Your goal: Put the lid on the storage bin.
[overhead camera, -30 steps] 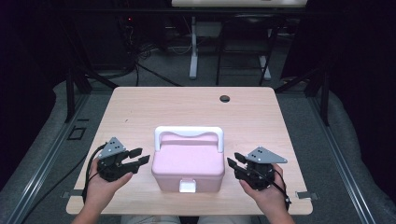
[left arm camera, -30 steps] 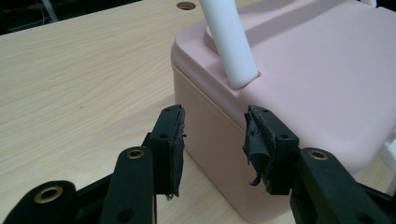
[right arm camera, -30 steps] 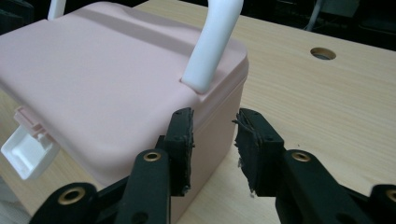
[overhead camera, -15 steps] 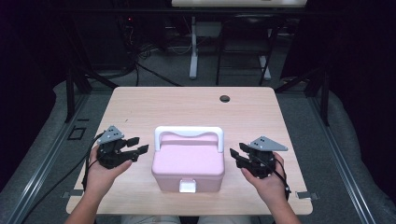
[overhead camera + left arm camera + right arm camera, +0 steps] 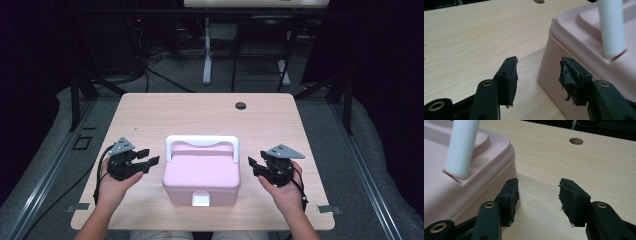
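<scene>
Wood table [image 5: 150, 115] w/ cable hole [image 5: 241, 105] at far edge.

Bright table, dark room all round

Even overhead light falls on the table [image 5: 150, 115]; beyond it everything sinks into black. Soft shadows, no glare; the high view looks slightly soft.

High view: above the near edge, looking forward and down over the whole table [image 5: 150, 115]. Gripper views: low and close, aimed inward from left and right, sharing the pink box [image 5: 201, 175] and the far cable hole [image 5: 241, 105].
</scene>
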The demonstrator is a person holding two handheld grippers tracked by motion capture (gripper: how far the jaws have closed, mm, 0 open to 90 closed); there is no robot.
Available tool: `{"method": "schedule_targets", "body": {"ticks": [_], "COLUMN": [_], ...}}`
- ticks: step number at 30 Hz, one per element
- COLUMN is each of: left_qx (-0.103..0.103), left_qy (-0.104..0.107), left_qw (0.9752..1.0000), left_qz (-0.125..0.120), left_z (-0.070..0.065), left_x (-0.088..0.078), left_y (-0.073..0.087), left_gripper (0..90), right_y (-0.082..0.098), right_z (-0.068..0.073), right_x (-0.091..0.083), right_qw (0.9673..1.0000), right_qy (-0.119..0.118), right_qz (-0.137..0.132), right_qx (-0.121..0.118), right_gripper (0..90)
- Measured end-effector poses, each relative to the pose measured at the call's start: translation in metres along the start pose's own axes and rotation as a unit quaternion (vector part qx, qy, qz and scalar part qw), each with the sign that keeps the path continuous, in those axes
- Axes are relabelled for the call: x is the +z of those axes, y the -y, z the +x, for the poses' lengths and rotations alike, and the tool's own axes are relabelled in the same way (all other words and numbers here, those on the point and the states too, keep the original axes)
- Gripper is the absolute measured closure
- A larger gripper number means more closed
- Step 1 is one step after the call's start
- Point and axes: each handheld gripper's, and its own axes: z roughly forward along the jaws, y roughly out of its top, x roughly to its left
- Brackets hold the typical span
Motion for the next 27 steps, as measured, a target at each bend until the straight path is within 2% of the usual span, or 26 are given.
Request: {"method": "schedule_targets", "body": {"ticks": [11, 13, 18, 24, 27], "left_qx": [-0.002, -0.004, 0.009, 0.015, 0.017], "left_qy": [-0.011, -0.010, -0.011, -0.006, -0.007], "left_qw": [0.9999, 0.9999, 0.9998, 0.9997, 0.9996], "left_qz": [0.005, 0.007, 0.014, 0.017, 0.021], "left_z": [0.011, 0.011, 0.009, 0.004, 0.003], "left_x": [0.002, 0.002, 0.004, 0.008, 0.011], "left_y": [0.017, 0.019, 0.022, 0.027, 0.032], "left_gripper": [45.6, 45.5, 47.1, 49.7, 49.1], "right_y": [0.018, 0.021, 0.028, 0.032, 0.035], "right_z": [-0.008, -0.009, -0.010, -0.015, -0.019], "right_x": [0.009, 0.011, 0.016, 0.017, 0.019], "right_qw": [0.9995, 0.9996, 0.9995, 0.9995, 0.9994], "right_qy": [0.022, 0.018, 0.010, 0.009, 0.005], "right_qz": [0.017, 0.019, 0.028, 0.031, 0.033], "right_qx": [-0.013, -0.012, -0.007, -0.006, 0.005], "right_gripper": [43.9, 43.2, 43.3, 45.2, 46.2]}}
